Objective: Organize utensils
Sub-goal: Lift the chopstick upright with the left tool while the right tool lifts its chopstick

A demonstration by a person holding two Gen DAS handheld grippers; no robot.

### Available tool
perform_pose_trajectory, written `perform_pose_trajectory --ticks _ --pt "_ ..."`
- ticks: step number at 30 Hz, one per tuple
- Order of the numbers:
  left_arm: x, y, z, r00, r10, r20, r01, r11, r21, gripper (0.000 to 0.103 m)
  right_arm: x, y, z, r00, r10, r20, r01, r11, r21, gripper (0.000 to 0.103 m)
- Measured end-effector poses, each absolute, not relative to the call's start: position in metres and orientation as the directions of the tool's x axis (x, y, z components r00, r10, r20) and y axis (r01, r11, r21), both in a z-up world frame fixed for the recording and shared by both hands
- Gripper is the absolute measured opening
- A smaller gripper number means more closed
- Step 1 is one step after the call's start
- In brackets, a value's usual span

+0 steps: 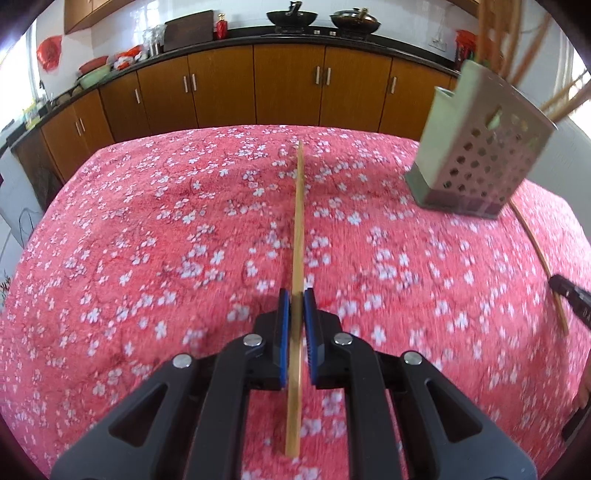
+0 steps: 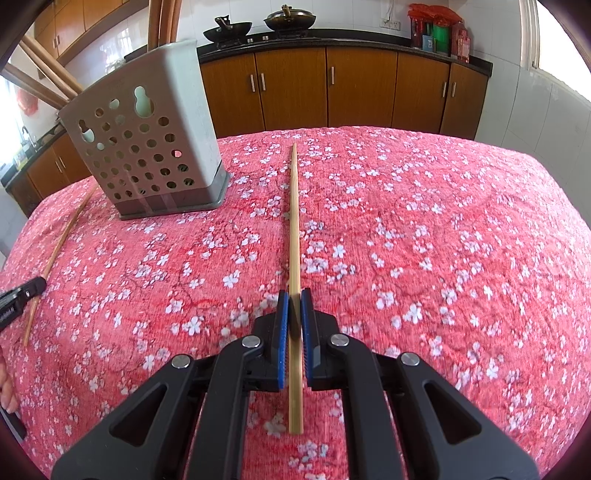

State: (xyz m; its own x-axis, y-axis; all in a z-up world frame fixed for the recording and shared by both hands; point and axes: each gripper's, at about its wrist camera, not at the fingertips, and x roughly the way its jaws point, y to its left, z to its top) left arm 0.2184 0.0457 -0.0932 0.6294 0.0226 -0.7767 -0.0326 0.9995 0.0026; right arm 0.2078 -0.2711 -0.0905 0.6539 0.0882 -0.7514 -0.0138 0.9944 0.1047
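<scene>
Nearby: holder (image 2: pixel 147 147) beside chopstick (image 2: pixel 294 221); cabinets (image 2: pixel 362 88) behind.

Home kitchen: wooden cabinets (image 2: pixel 291 88), woks (image 1: pixel 292 16) on stove (tiled walls).

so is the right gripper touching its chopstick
Touching: the right wrist view shows the right gripper shut on the chopstick, blue pads pressing both sides.

obstacle: utensil holder (image 2: pixel 147 140) mid-table | free: tablecloth (image 2: pixel 443 221) open right of it
</scene>
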Motion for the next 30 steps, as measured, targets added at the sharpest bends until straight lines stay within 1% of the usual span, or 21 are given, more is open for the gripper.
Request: perform_pose_trajectory --ticks 1,4,6,12,15,18,24,30 --pt "0.216 0.045 -0.093 0.630 0.024 -0.776 -0.026 1.000 0.009 0.009 0.207 -0.272 -0.090 0.654 0.092 -0.751 -0.014 0.994 0.109 0.008" --pt "0.213 0.041 -0.091 0.628 0.046 -0.777 -0.018 0.999 0.045 0.009 0.205 -0.274 -0.088 0.656 0.089 -0.749 -0.014 0.994 0.106 0.008" --pt "0.209 0.042 -0.083 0.639 0.048 -0.768 -0.015 0.999 0.050 0.008 0.202 -0.277 -0.081 0.678 0.079 -0.731 -0.011 0.995 0.098 0.008" --pt "0.191 0.041 -0.030 0.735 0.035 -0.678 -0.010 0.999 0.041 0.008 0.181 -0.285 -0.030 0.793 0.062 -0.606 -0.009 0.996 0.090 0.008" --pt "0.183 0.043 0.007 0.790 0.011 -0.613 -0.009 1.000 0.006 0.008 0.172 -0.287 0.002 0.842 0.062 -0.536 -0.014 0.995 0.094 0.008" --pt "0.181 0.047 0.035 0.824 -0.011 -0.567 -0.002 1.000 -0.022 0.008 0.168 -0.287 0.027 0.870 0.073 -0.488 -0.025 0.994 0.104 0.008" --pt "0.175 0.042 0.073 0.854 -0.073 -0.516 0.049 0.997 -0.060 0.008 0.160 -0.286 0.059 0.900 0.111 -0.422 -0.059 0.989 0.134 0.008" --pt "0.157 0.020 0.106 0.866 -0.181 -0.467 0.151 0.983 -0.100 0.008 0.146 -0.277 0.101 0.922 0.190 -0.336 -0.134 0.974 0.184 0.008"
